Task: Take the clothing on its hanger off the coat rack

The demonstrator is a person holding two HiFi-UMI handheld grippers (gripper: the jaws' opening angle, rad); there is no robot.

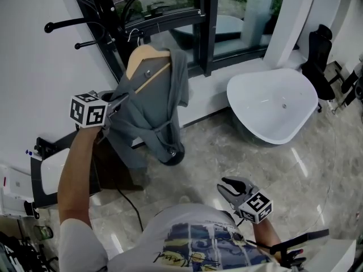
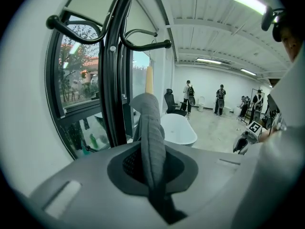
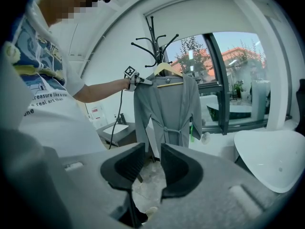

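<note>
Left gripper (image 1: 116, 103) pinches the grey robe (image 1: 164, 95) at 9 o'clock — grabbing looks done. Next: lift the hanger (image 1: 144, 60) toward 12 o'clock, off the coat rack (image 1: 74, 22). Right gripper (image 1: 229, 187) gapes, empty.

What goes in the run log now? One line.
left gripper: shut on robe | right gripper: open, empty | hanger: on coat rack
</note>
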